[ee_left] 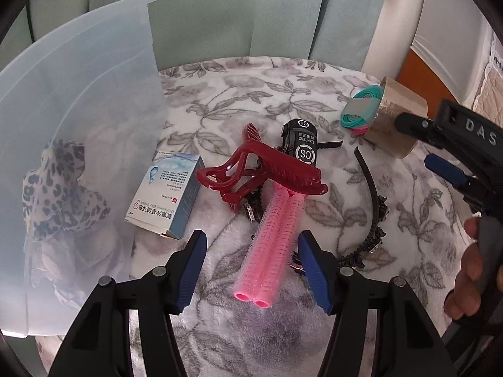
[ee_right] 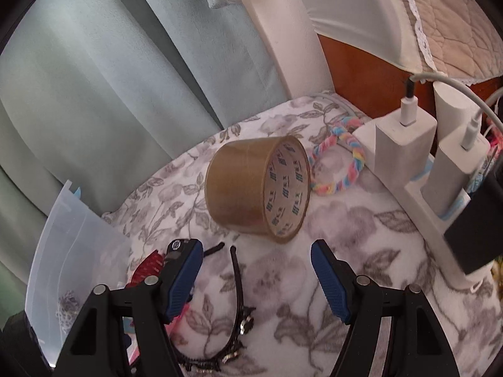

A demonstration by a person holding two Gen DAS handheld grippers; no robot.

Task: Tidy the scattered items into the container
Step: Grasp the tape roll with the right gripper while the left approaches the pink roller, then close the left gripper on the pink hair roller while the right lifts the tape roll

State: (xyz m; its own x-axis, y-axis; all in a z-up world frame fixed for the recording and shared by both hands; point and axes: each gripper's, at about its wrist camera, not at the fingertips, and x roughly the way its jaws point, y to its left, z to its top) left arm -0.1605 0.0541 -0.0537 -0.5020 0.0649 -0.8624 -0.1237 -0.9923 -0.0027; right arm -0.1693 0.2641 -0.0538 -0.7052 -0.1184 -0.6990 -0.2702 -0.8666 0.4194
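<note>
A floral blanket (ee_right: 345, 235) covers the surface. Pale green curtains (ee_right: 110, 78) hang behind; white chargers (ee_right: 405, 144) sit plugged into a power strip (ee_right: 433, 220).

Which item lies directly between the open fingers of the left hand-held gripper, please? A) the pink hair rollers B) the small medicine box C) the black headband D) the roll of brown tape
A: in the left wrist view the pink hair rollers lie between the fingers of the left hand-held gripper, untouched by the pads; the medicine box sits outside them to the left.
</note>
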